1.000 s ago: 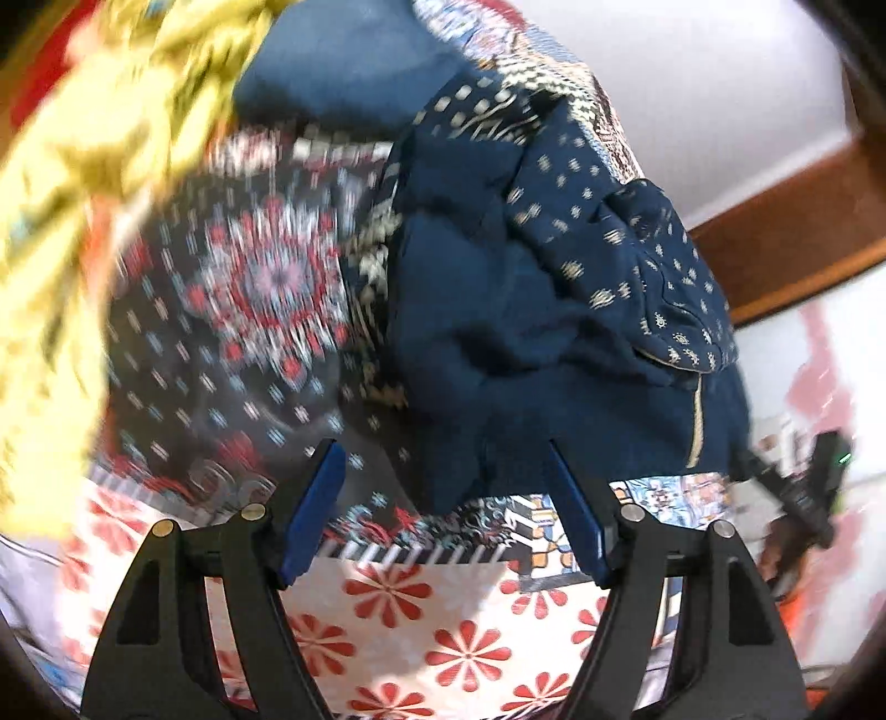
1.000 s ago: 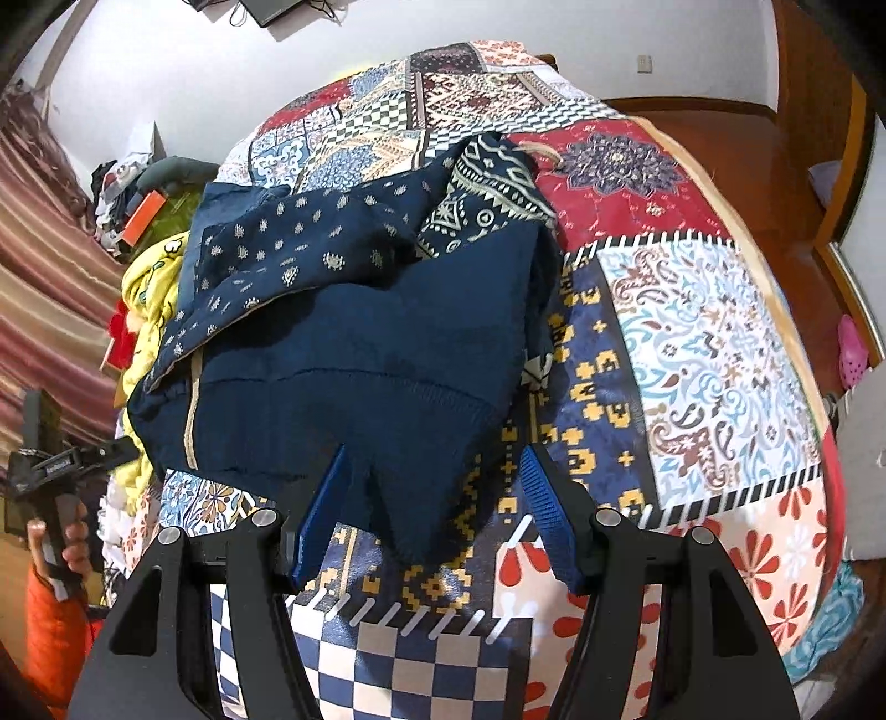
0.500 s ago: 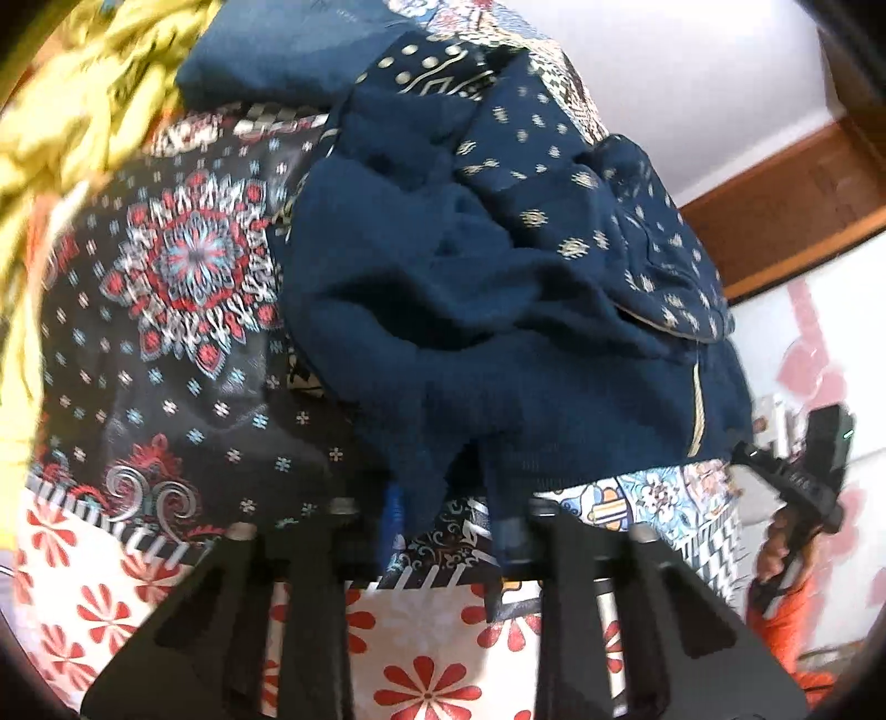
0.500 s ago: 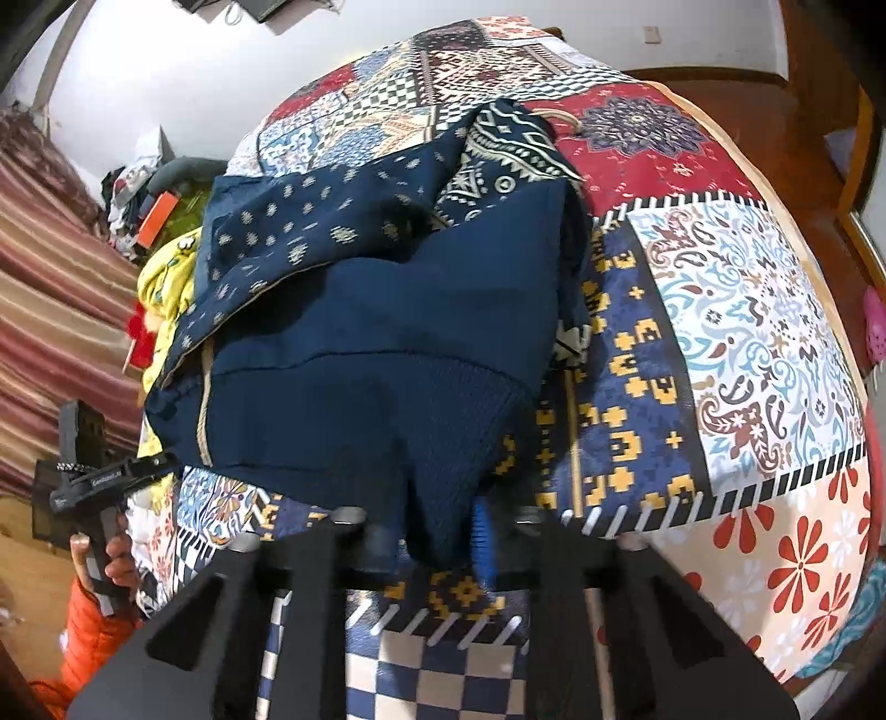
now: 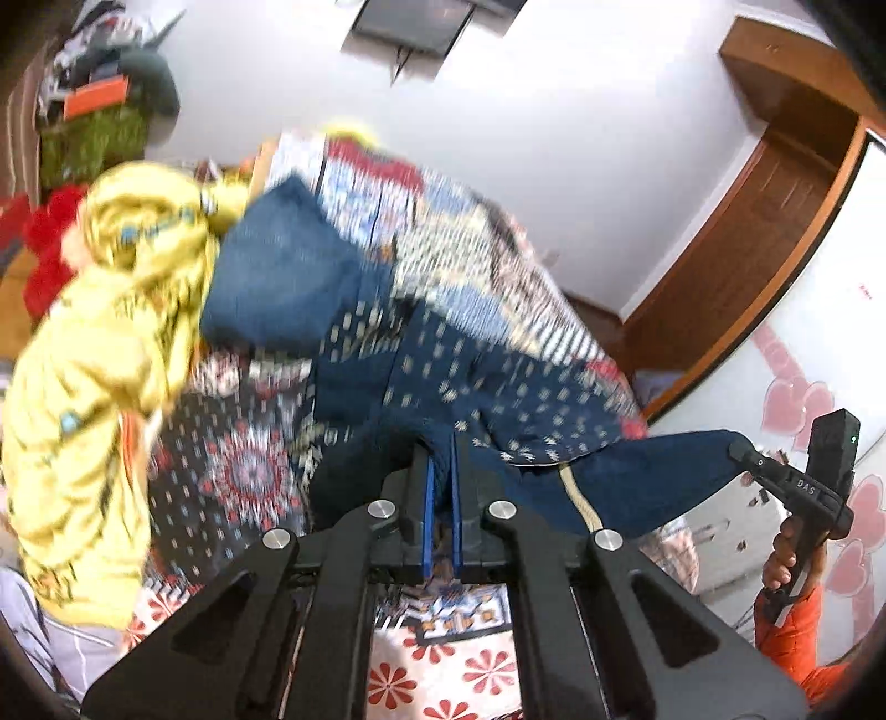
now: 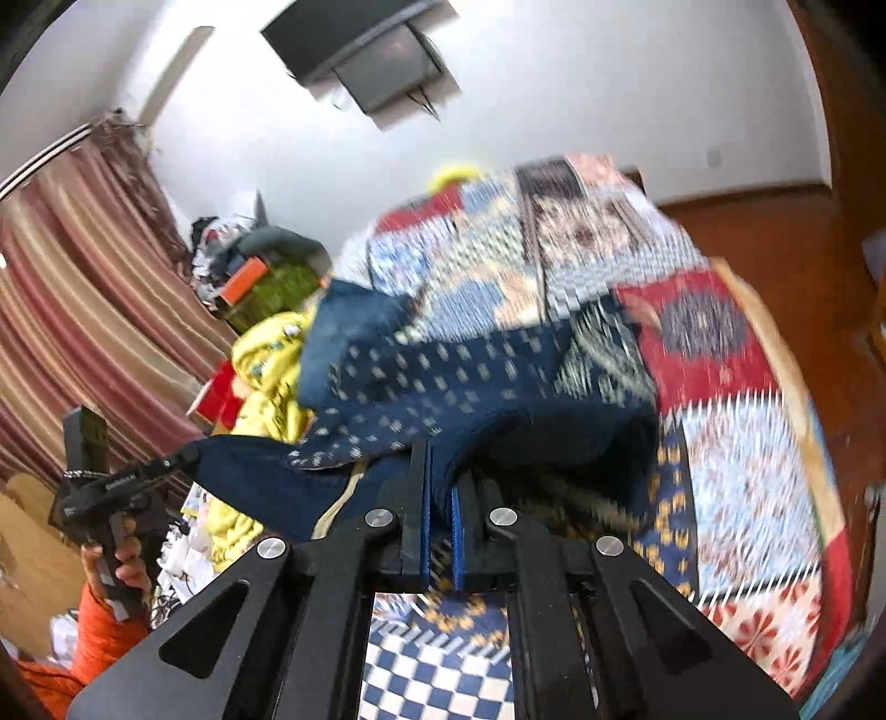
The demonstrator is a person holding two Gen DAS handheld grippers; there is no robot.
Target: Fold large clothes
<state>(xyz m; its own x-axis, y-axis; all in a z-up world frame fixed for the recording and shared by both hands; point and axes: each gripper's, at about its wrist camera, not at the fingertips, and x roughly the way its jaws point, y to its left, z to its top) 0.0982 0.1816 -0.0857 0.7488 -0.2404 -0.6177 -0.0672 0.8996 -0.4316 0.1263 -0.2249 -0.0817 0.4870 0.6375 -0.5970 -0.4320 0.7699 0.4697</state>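
A hem of the navy garment [image 5: 421, 387] is pinched by the left hand-held gripper [image 5: 441, 487]; another part of the hem is pinched by the right hand-held gripper [image 6: 441, 487]. The garment is draped from both onto the patchwork-covered bed [image 6: 747, 471], beside yellow clothing [image 5: 99, 387]

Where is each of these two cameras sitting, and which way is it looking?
Left wrist view: sits on the left gripper, looking along its fingers, shut on the dark blue dotted garment over the patchwork quilt; the other hand and orange sleeve show at right.
Right wrist view: sits on the right gripper, also shut on the garment; the other hand shows at left.
Both share the garment, quilt, crumpled yellow cloth and wall-mounted screen.
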